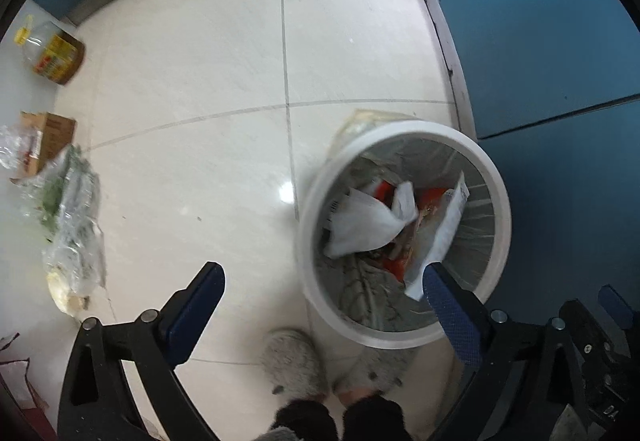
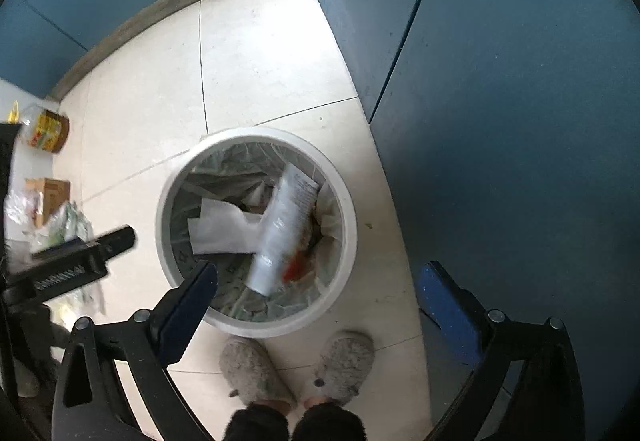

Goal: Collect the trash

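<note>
Round white plastic-lined trash bin (image 2: 256,233): receiving a white squeeze tube (image 2: 286,229), seemingly falling. Right gripper (image 2: 316,293) and left gripper (image 1: 324,289) hovering overhead, both gaping wide, empty, apparently post-release.

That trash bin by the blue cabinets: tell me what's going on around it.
A person in fuzzy grey slippers stands over the white bin, holding a pair of tongs in each hand. Both the left tongs and right tongs are open and hold nothing. A white tube and crumpled paper are in the lined bin. Bags and a box lie on the floor.
</note>
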Tool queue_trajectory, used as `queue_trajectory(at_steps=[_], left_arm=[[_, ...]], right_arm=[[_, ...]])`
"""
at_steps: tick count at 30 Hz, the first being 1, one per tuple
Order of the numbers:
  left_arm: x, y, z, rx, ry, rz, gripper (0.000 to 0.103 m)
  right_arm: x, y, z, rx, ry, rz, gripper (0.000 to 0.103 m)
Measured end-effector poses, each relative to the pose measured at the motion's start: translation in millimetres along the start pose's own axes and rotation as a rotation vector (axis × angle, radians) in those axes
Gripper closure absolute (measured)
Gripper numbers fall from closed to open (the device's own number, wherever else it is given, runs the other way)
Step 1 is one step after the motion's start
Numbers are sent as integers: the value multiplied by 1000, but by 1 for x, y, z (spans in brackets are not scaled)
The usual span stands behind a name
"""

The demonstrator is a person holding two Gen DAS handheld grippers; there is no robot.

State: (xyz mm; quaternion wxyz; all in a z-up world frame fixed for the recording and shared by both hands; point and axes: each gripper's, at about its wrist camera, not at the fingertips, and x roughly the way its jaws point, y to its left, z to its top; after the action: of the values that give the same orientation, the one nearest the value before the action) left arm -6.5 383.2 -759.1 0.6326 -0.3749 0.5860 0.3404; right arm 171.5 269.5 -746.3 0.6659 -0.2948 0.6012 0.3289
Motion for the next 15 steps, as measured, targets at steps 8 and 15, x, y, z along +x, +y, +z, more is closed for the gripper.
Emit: queue_trajectory(at_steps=[8, 15], left_arm=[[-27, 2, -12, 45, -95, 75, 1], [-103, 10, -25, 4, -117, 74, 1]], right_arm=[[-15, 15, -9, -29, -20, -40, 0], [-63, 25, -14, -37, -23, -26, 0]])
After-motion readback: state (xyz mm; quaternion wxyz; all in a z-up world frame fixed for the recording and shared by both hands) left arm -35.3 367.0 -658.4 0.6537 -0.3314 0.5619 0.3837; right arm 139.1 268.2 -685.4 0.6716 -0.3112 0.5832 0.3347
